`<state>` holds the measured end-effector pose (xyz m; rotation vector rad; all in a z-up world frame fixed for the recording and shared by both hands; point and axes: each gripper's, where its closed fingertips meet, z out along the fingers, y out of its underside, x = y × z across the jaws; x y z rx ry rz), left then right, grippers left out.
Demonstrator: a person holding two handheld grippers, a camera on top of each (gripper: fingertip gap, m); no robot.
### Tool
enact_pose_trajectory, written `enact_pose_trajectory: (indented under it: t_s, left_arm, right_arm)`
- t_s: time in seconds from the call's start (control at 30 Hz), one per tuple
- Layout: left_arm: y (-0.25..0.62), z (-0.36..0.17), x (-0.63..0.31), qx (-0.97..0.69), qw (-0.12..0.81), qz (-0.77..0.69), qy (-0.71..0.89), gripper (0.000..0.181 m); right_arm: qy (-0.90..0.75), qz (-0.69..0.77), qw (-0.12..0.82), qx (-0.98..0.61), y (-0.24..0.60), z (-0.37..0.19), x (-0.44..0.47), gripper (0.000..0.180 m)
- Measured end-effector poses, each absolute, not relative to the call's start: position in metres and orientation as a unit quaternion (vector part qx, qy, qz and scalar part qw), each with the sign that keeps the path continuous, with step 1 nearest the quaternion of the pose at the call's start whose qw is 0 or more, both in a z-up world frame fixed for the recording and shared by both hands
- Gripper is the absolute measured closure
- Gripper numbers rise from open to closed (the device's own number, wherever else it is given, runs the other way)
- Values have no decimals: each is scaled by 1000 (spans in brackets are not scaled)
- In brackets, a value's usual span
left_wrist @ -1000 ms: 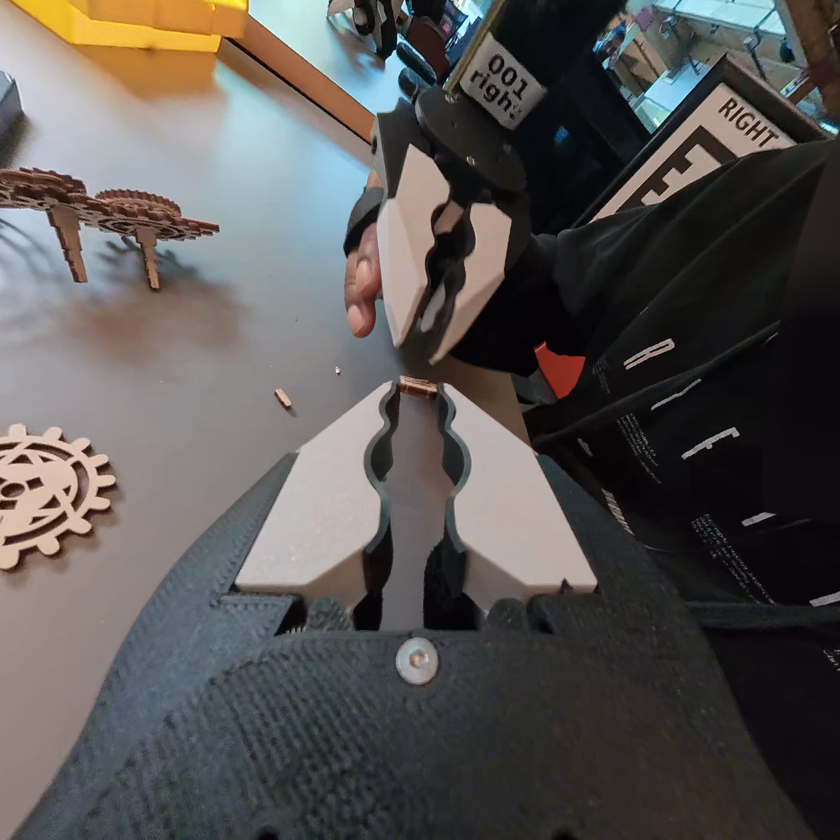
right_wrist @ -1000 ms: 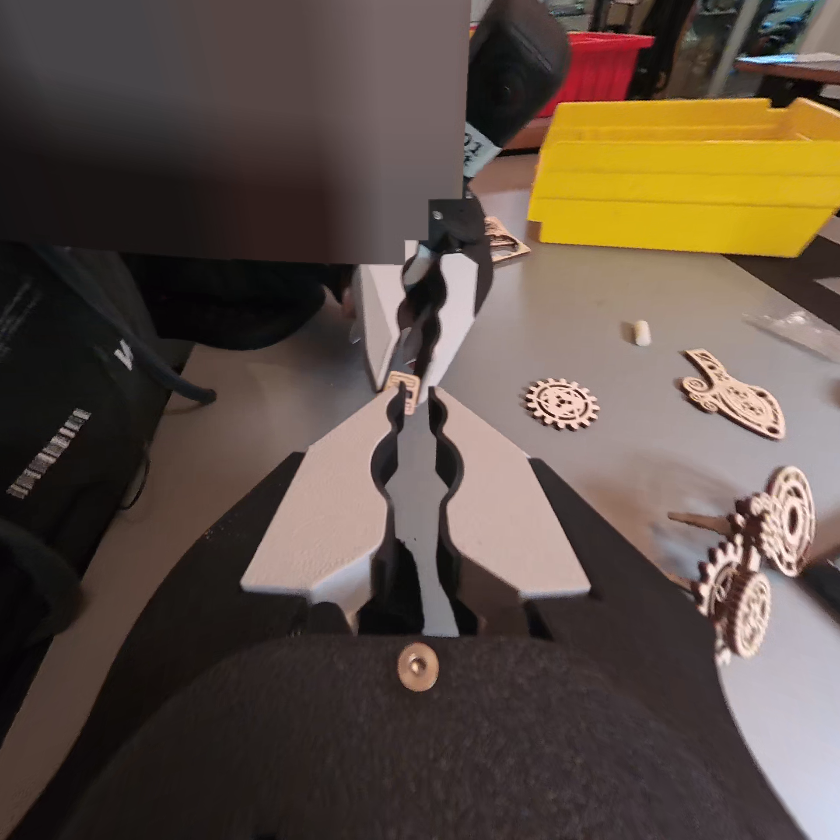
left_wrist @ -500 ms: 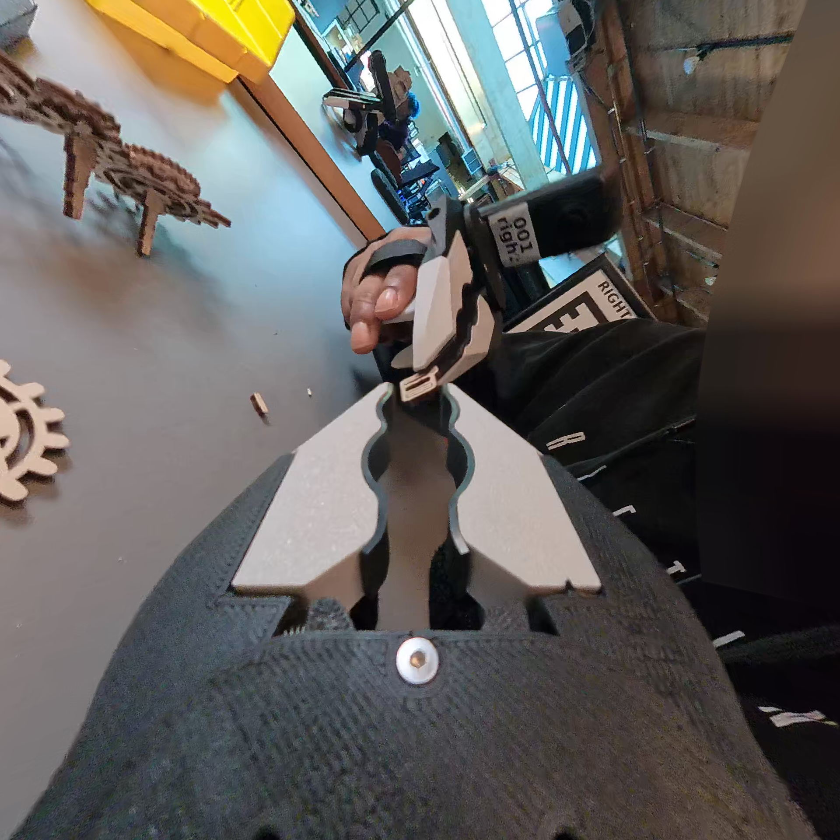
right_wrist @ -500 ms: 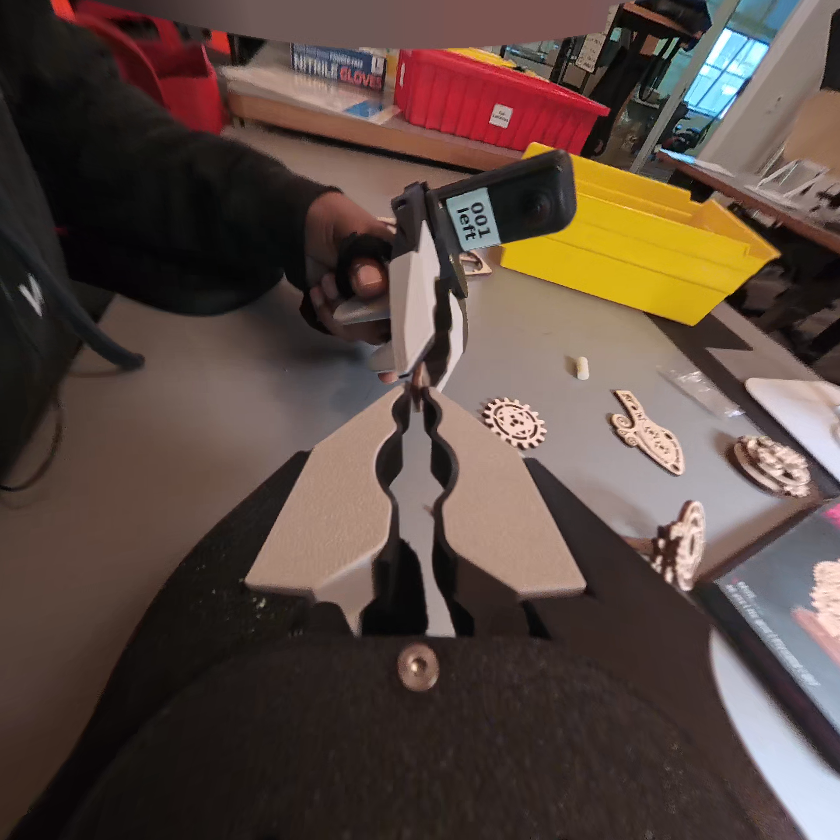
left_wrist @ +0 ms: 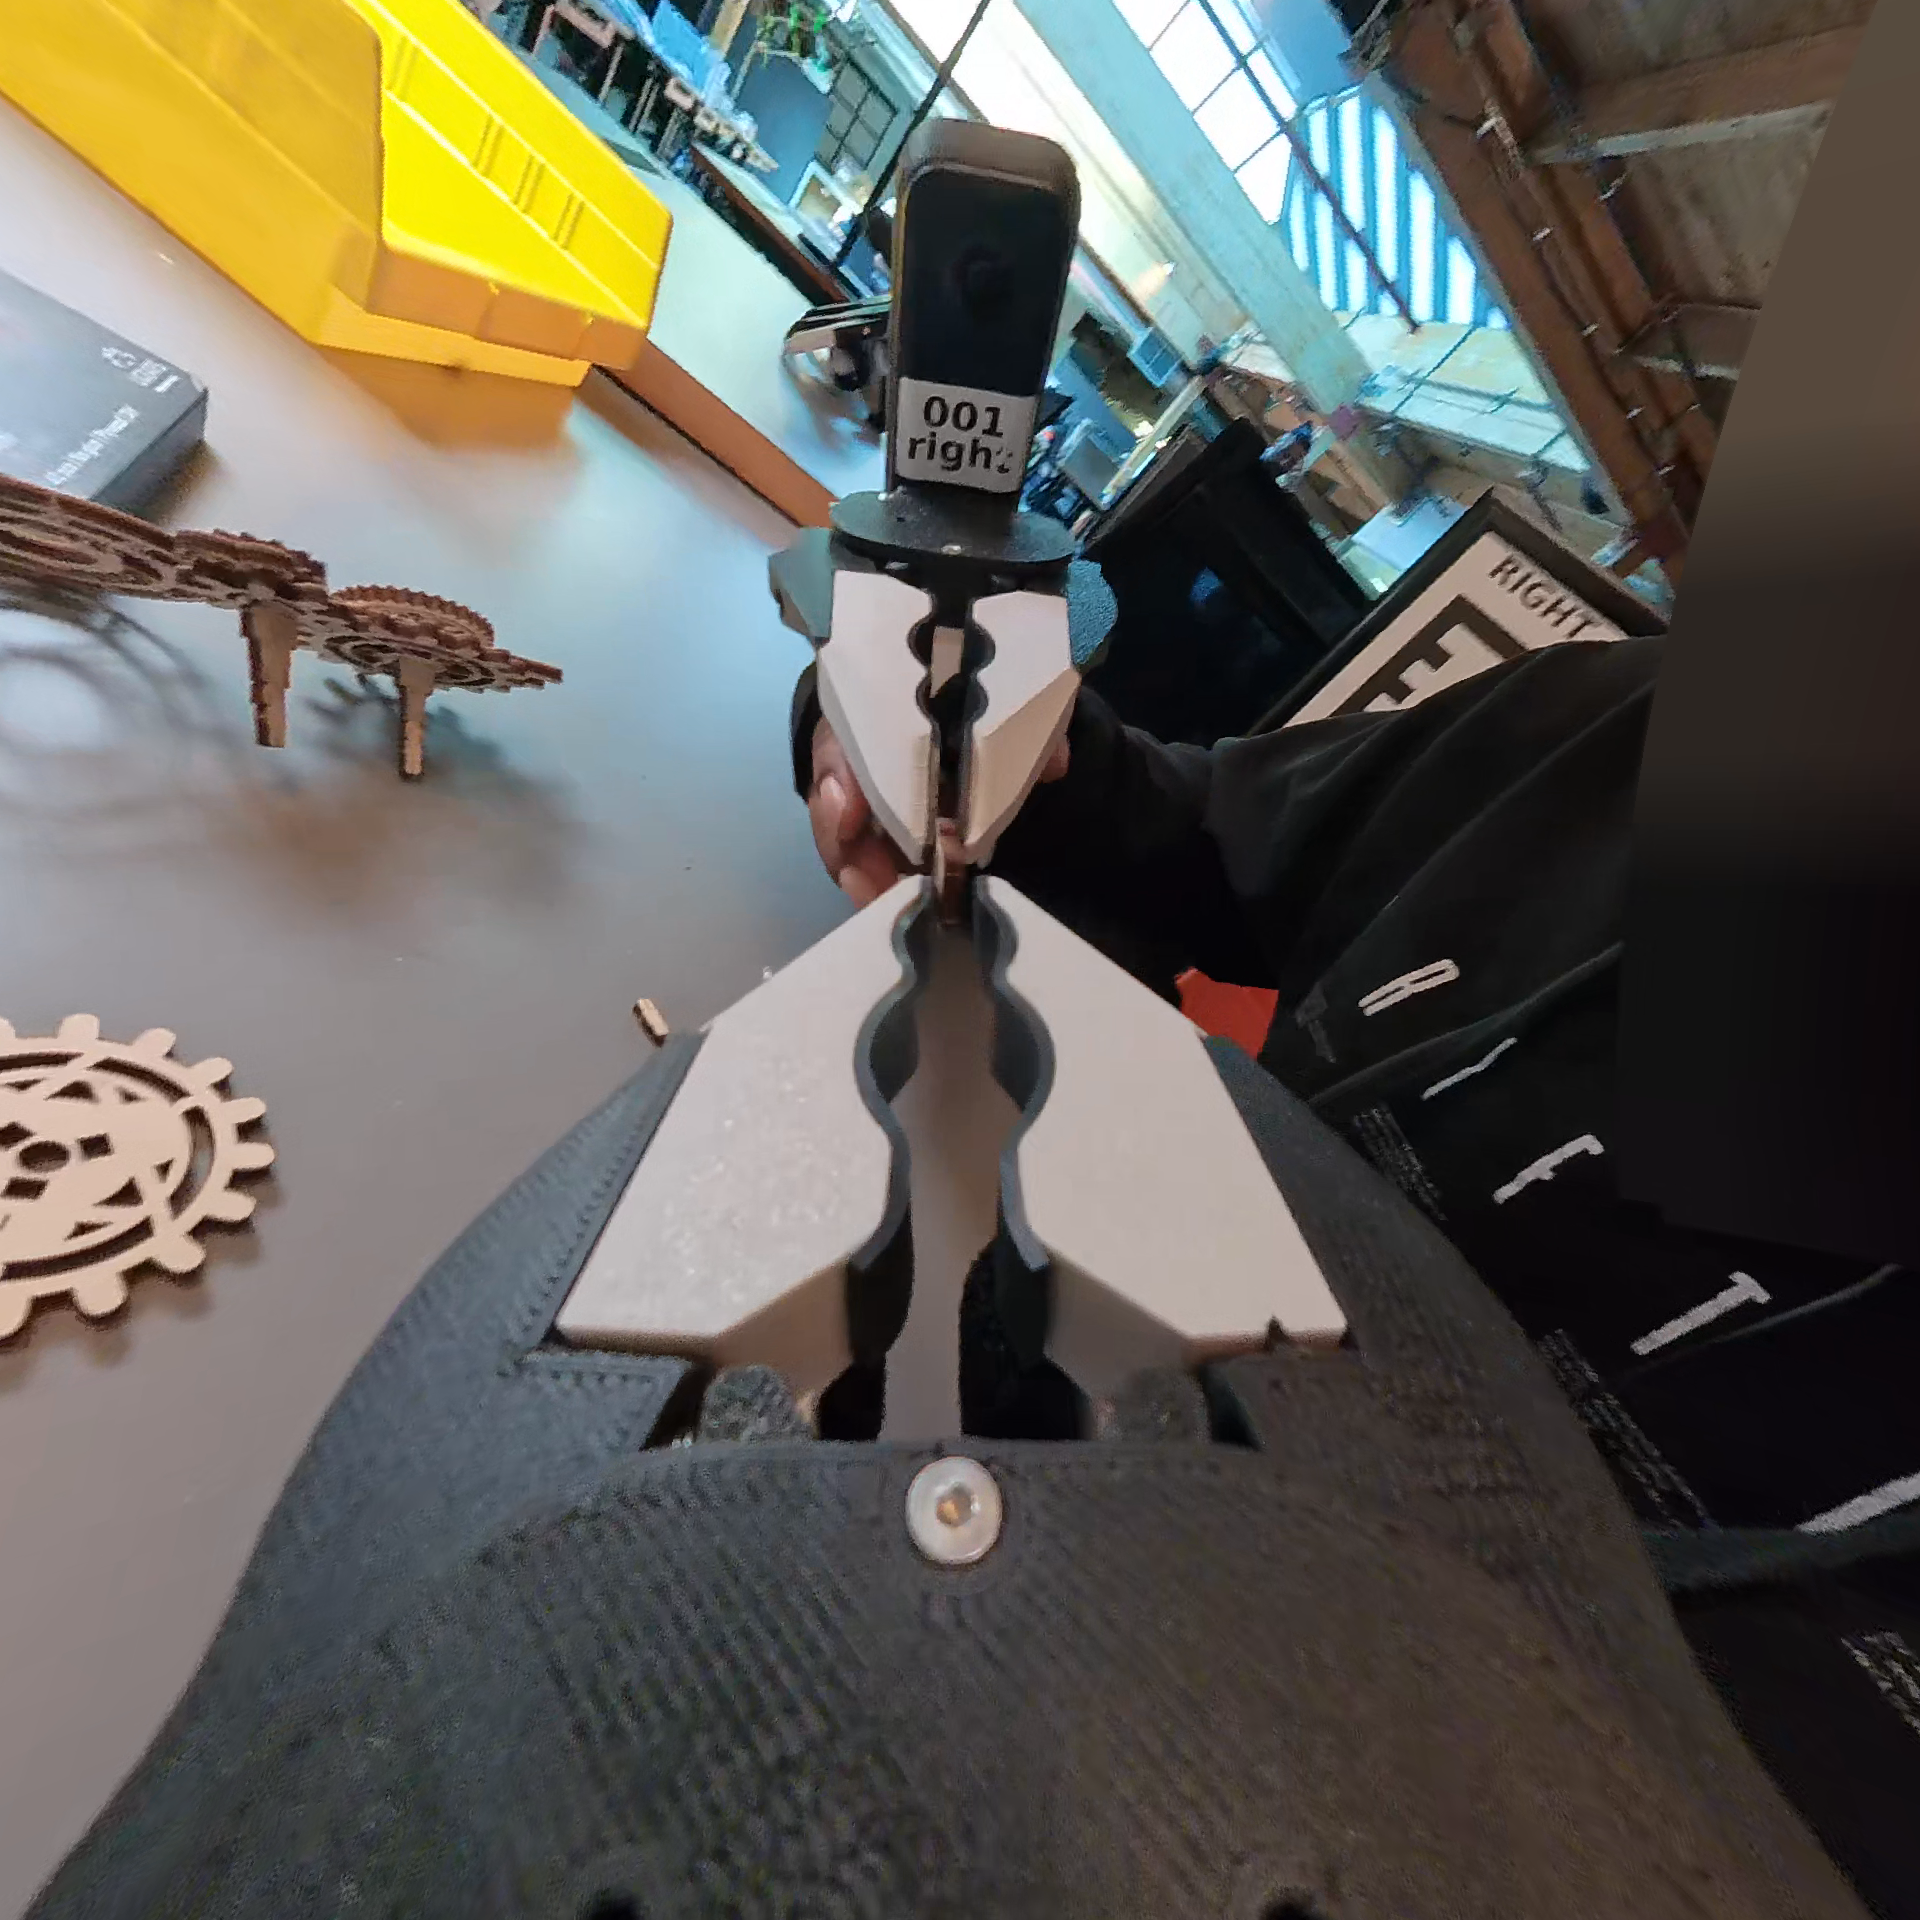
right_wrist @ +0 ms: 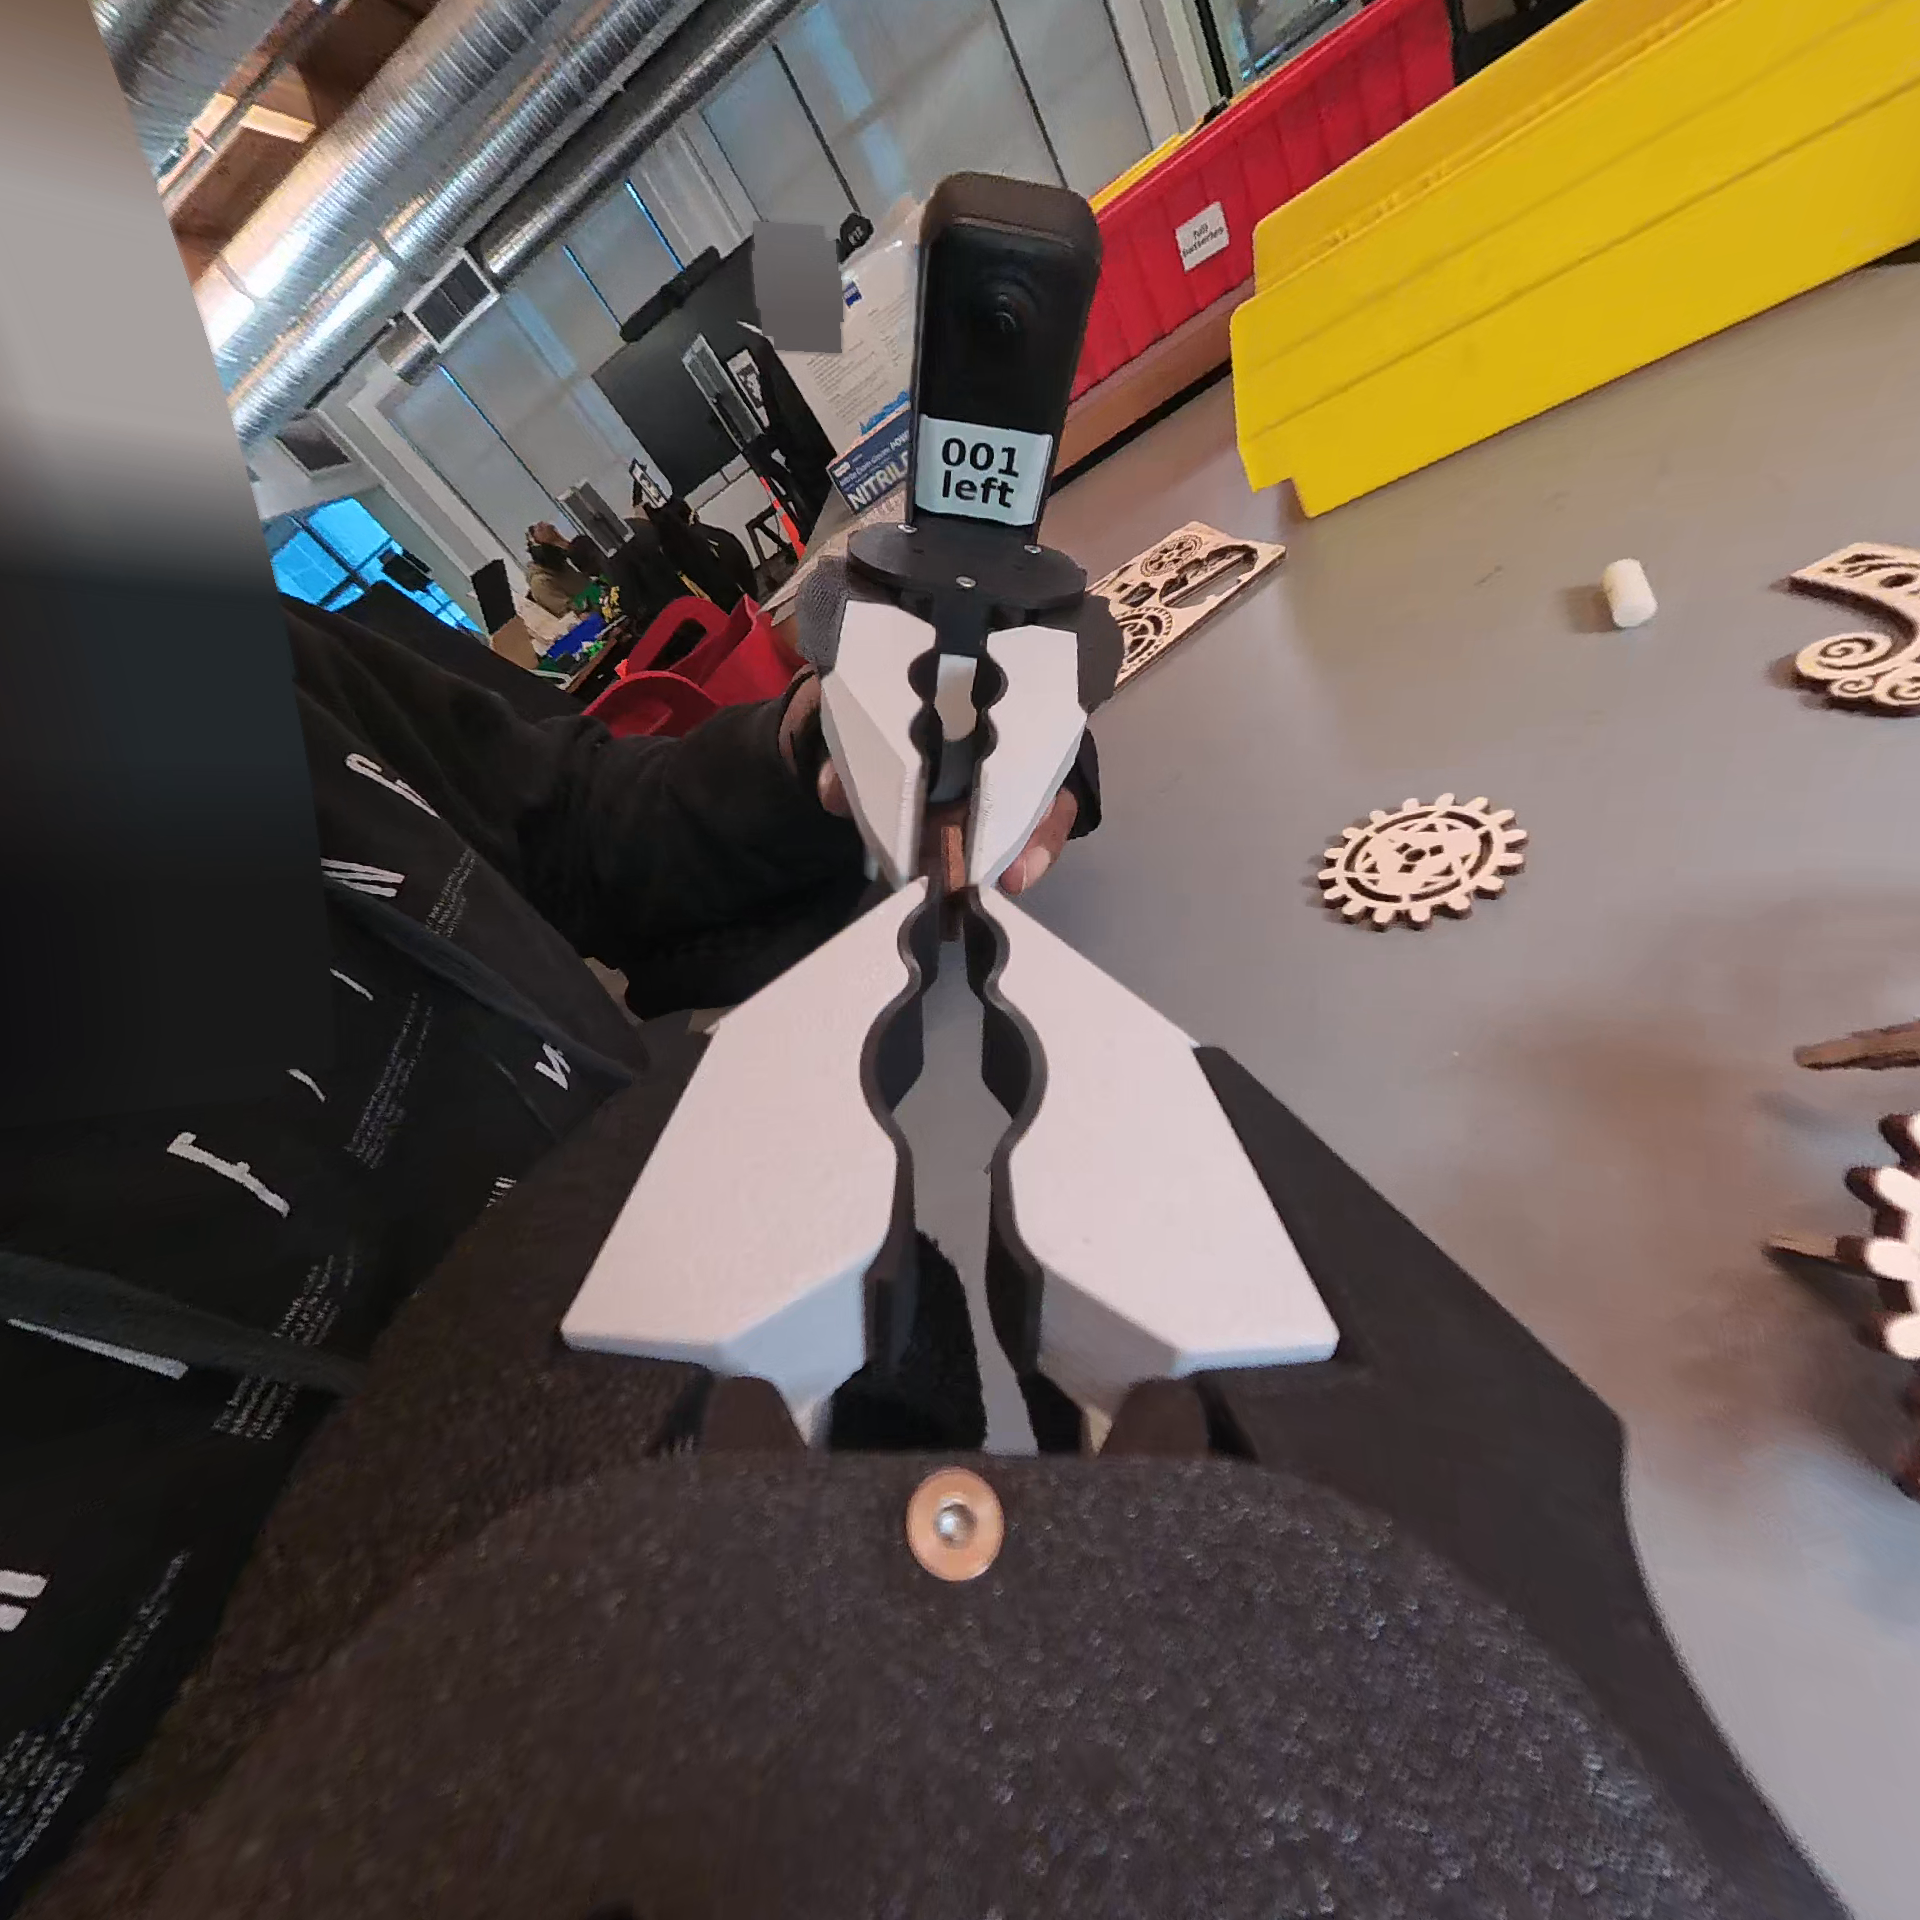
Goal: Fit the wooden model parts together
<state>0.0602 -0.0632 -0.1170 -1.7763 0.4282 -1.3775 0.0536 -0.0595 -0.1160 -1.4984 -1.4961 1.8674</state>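
Observation:
My left gripper and my right gripper point straight at each other, tip to tip, above the grey table. Each is shut on a small brown wooden part, and the two parts meet between the tips. I cannot tell how far they are joined. The right gripper shows head-on in the left wrist view. The left gripper shows head-on in the right wrist view. A hand holds each.
A flat wooden gear, a standing gear assembly, a tiny wooden peg, an ornate piece, a cut-out sheet and a white cylinder lie on the table. A yellow bin and a black box stand farther back. Less than 4 cm separates the two grippers' tips. Left tips and right tips are each some 9 centimeters from the tiny wooden peg.
Both grippers have turned to face each other squarely and closed the gap. The two small wooden parts, held apart a second ago, now touch between the tips.

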Motion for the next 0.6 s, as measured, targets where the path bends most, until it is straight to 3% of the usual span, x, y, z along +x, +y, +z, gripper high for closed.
enact_pose_trajectory:
  t_s: [0.6]
  left_arm:
    - [-46,-127,47,-742,452,-482,116,178]
  right_arm:
    - [-481,610,173,-605,-43,-134,39,178]
